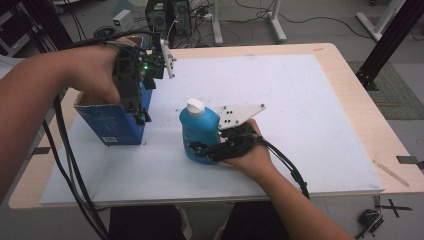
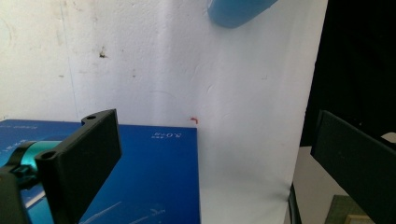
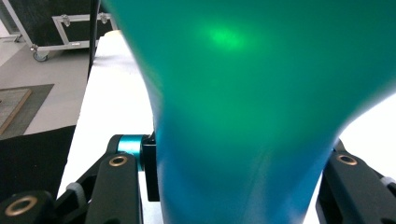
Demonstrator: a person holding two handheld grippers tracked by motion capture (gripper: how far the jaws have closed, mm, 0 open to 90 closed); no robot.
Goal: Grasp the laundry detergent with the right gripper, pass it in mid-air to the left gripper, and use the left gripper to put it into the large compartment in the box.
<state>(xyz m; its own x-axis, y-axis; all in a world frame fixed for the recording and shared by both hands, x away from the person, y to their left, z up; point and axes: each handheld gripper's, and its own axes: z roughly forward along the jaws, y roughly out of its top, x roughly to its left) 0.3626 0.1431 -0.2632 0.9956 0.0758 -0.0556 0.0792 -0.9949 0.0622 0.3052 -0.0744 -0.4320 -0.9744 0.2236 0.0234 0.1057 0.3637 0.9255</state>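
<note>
From the high view, the blue bottle (image 1: 199,131) stands upright near the middle of the white board (image 1: 300,125) that covers the desk (image 1: 350,80), white cap up, its long axis vertical, and the right gripper (image 1: 202,150) comes at it from the person's side and slightly from the right, jaws wrapped around the lower body of the bottle. To the bottle's left stands the open blue box (image 1: 117,122), mouth up, and the left gripper (image 1: 142,117) hangs just at the box's near right corner, pointing down, well short of the bottle. So the right hand is the one on the bottle, and the box lies to the left of it, near but apart; if the bottle is headed for that box, that's my guess only, the move runs leftward and up over the rim. Over to the left gripper view: its two black jaws stand wide apart with nothing between them, released, the blue box (image 2: 154,177) face below and a curve of the blue bottle (image 2: 236,11) at the top edge. Now the right gripper view: the blue bottle (image 3: 252,107) looms huge and blurred, and the jaws press against both flanks of its narrower part, clenched on it.
</note>
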